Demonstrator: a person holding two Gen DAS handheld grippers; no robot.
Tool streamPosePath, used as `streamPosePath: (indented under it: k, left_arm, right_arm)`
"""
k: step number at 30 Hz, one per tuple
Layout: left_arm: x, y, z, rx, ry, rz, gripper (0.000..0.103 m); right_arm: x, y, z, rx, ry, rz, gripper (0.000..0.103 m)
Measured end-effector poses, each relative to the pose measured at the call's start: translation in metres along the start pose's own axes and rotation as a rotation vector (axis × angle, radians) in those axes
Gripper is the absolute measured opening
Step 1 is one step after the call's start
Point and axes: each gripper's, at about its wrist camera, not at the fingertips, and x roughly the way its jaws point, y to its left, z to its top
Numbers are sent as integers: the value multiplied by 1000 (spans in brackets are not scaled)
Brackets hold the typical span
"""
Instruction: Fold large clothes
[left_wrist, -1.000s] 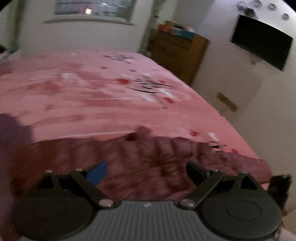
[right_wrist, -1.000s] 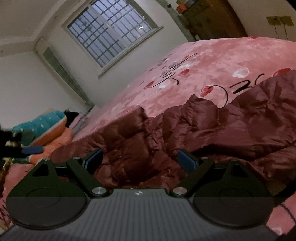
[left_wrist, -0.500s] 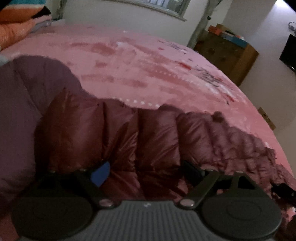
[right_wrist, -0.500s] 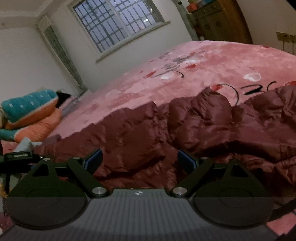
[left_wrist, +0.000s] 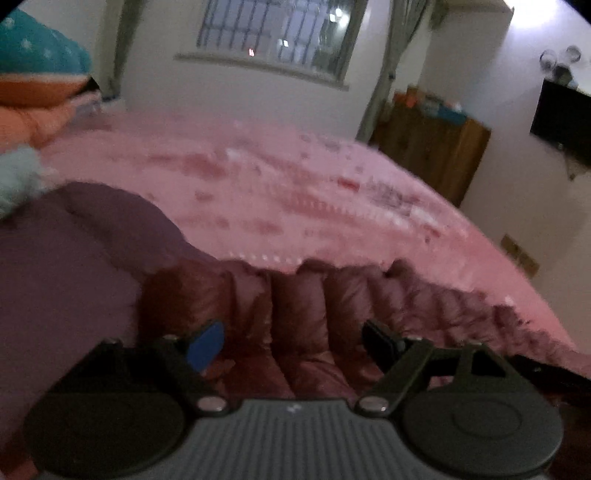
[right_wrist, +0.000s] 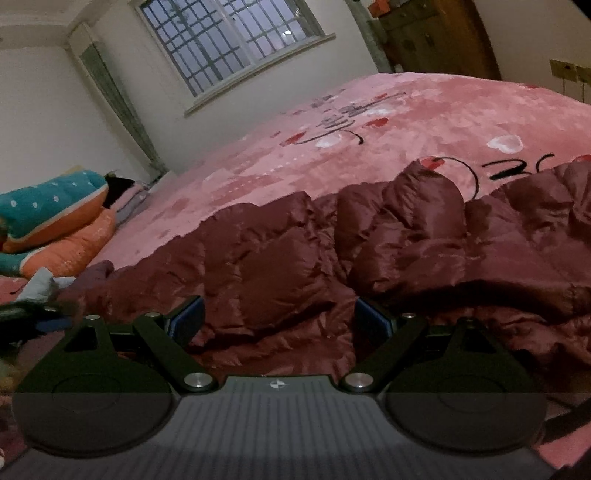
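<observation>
A dark red quilted puffer jacket (right_wrist: 406, 240) lies crumpled across the near side of a pink patterned bed cover (right_wrist: 369, 147). My right gripper (right_wrist: 279, 317) hovers low over its rumpled middle, open, fingers apart with only fabric below them. In the left wrist view, my left gripper (left_wrist: 293, 339) is open over one end of the jacket (left_wrist: 351, 295), and a puffed panel bulges up between the fingers without the pads pressing it. A purple garment (left_wrist: 74, 258) lies just left of that end.
Teal and orange pillows (right_wrist: 55, 214) are stacked at the bed's far left beside a pale cloth (left_wrist: 14, 177). A wooden cabinet (left_wrist: 436, 155) and a wall television (left_wrist: 561, 118) stand past the bed's right side. The pink bed cover (left_wrist: 295, 184) stretches towards the window.
The left gripper has slid left along the jacket to its end by the purple garment and dropped closer. The right gripper's view has rolled nearer to level, otherwise staying put.
</observation>
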Motion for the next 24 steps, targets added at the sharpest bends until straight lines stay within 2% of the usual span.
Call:
streamPosePath:
  k: [2,5,9,13,16,20,24]
  left_arm:
    - [-37,5,-7,2,-10,6,88]
    - [-79,18,-31,-9,23,20,90]
    - [-111,39,-67,-111,58,8,90]
    - [-109,58,-99,-280,93,-20,90]
    - [-100,62,-121,-407,128,-107,90]
    - [-92,64,-140,-524,154,-177,91]
    - [-88,56,-143,-568,160,-257,93]
  right_arm:
    - [-5,2,-1,-5,-8,19,103]
    - [-14,5,-5,-18,-7,43,103]
    - [-30,12,-15,-39,13,77,103]
    - [-45,35,-30,-71,33,135,103]
    - [-53,63,-48,-124,83,174,103]
    - [-74,117,-81,-327,150,264,103]
    - [-98,176,-129,-540,236,399,103]
